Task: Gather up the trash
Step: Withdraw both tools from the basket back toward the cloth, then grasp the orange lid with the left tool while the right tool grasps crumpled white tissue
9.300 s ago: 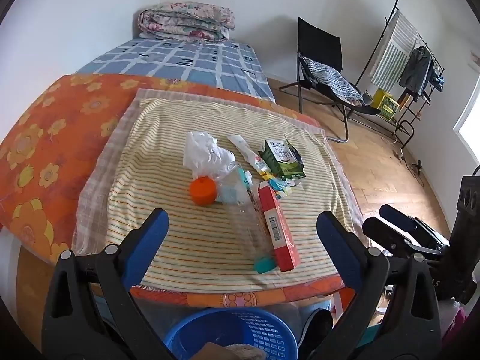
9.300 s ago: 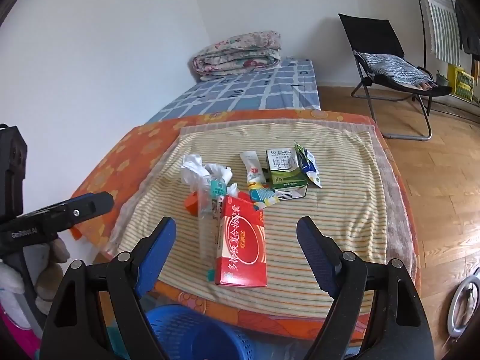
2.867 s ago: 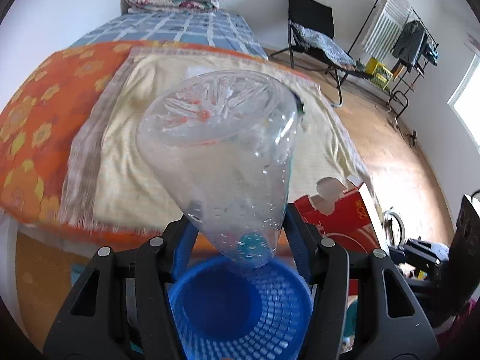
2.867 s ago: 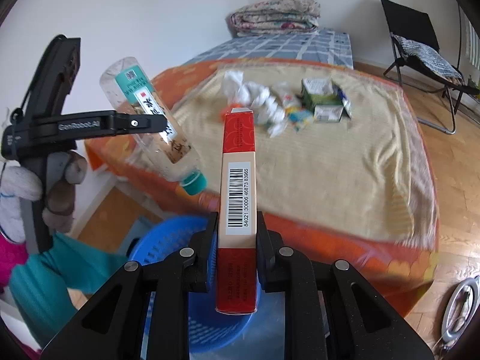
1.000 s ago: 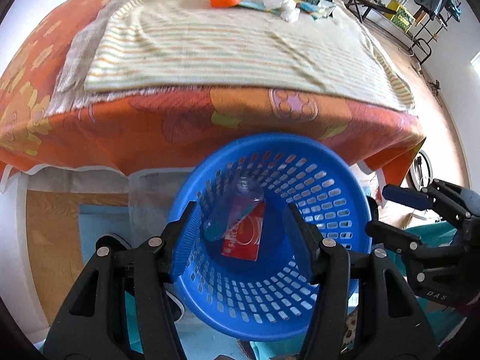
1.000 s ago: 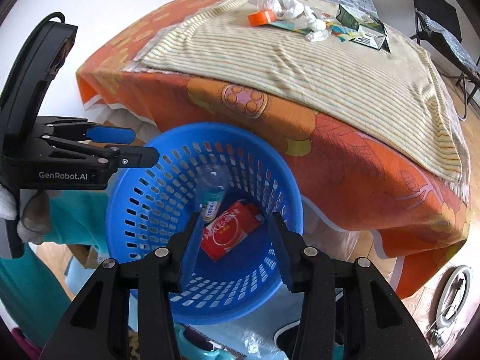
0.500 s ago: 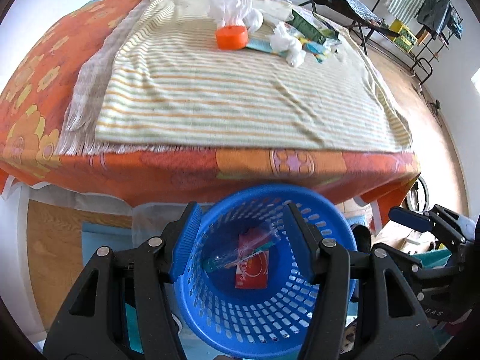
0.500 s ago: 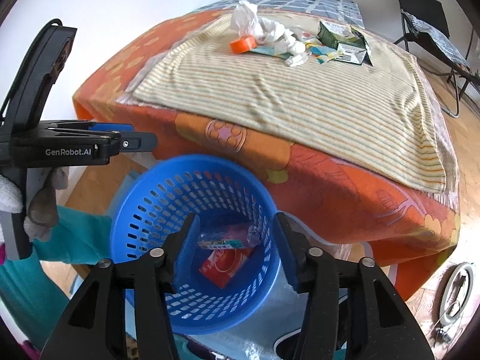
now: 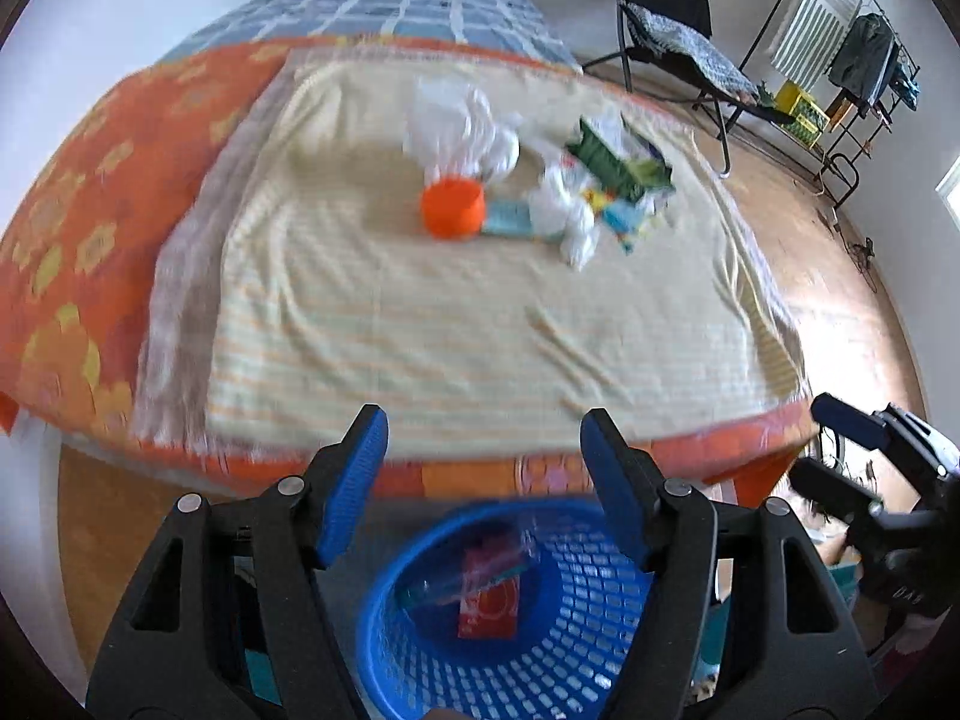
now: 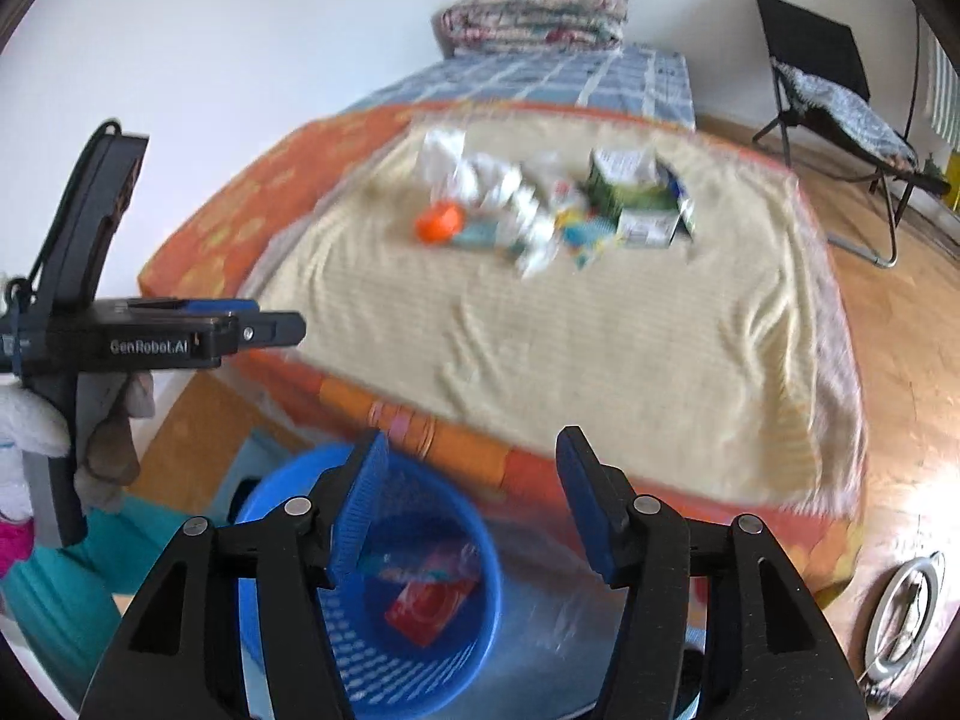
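The blue basket [image 9: 390, 630] [image 10: 264, 600] stands on the floor below the bed's near edge. A red box [image 9: 489, 600] [image 10: 426, 606] and a clear bottle [image 9: 444, 585] lie in it. My left gripper [image 9: 482, 420] and right gripper [image 10: 474, 438] hover above the basket with jaws opening and nothing between them. Up on the striped cloth [image 9: 420, 330] lie an orange cap [image 9: 452, 208] [image 10: 441, 222], a crumpled white bag [image 9: 462, 126], a white wad [image 9: 570, 210], a green carton [image 9: 606, 159] [image 10: 624, 180] and small wrappers.
The bed carries an orange flowered cover [image 9: 72, 210] and a folded quilt [image 10: 534, 12] at its far end. A black folding chair [image 9: 666, 12] and a clothes rack [image 9: 840, 60] stand on the wooden floor to the right. A gloved hand [image 10: 108, 438] holds the left gripper.
Both grippers have risen from the basket and tilted up toward the bed, so the basket has sunk to the bottom of both views. Their jaws stand wider apart.
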Motion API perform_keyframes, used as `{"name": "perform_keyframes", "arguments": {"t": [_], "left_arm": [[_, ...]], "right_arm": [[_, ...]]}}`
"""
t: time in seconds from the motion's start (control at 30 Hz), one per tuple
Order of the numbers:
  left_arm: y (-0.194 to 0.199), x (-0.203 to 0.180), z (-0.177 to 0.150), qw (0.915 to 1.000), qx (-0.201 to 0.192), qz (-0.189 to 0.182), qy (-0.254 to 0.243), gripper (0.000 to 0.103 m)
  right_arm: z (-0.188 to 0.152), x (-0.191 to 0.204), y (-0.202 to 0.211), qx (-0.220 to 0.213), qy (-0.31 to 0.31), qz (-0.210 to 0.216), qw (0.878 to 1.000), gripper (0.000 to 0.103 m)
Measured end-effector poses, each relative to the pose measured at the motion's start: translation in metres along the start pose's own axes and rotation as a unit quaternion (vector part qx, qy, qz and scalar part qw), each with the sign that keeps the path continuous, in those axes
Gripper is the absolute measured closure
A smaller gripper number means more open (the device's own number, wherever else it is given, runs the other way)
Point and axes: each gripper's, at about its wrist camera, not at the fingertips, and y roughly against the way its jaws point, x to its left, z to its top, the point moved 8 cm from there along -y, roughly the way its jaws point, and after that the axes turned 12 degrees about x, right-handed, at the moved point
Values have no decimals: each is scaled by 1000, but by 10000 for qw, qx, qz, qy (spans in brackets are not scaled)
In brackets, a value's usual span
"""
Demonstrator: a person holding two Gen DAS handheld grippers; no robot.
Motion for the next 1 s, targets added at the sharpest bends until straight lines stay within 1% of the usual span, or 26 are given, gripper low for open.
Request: {"name": "perform_keyframes", "arguments": {"t": [0.07, 0.17, 0.27, 0.37, 0.53, 0.63, 0.7, 0.8, 0.93, 1.0], "left_arm": [[0, 1, 13, 10000, -54, -7, 47, 34], [-4, 4, 27, 9999, -16, -78, 154, 34], [-12, 8, 41, 9997, 35, -102, 240, 34], [-20, 12, 53, 9994, 55, -113, 333, 34], [-37, 17, 77, 9984, 157, -200, 506, 34], [-53, 20, 90, 9970, 337, -289, 628, 34], [-65, 24, 99, 9950, 449, -369, 807, 34], [-82, 30, 110, 9916, 599, -495, 1037, 34], [-100, 39, 122, 9888, 712, -403, 1244, 34], [-106, 45, 125, 9868, 738, -413, 1381, 34]], "right_arm": [[16, -9, 6, -195, 5, -39, 9998, 46], [36, -22, 11, -354, -36, -73, 9993, 46], [53, -29, 10, -403, -41, 19, 9992, 46], [72, -30, 4, -364, 37, 127, 9992, 46], [102, -33, -18, -174, 4, 376, 9991, 46], [116, -38, -36, 1, -185, 603, 9980, 46], [123, -42, -51, 129, -317, 763, 9965, 46], [131, -45, -72, 296, -398, 809, 9955, 46], [136, -43, -96, 542, -449, 886, 9936, 46], [138, -42, -106, 611, -431, 828, 9938, 46]]}}
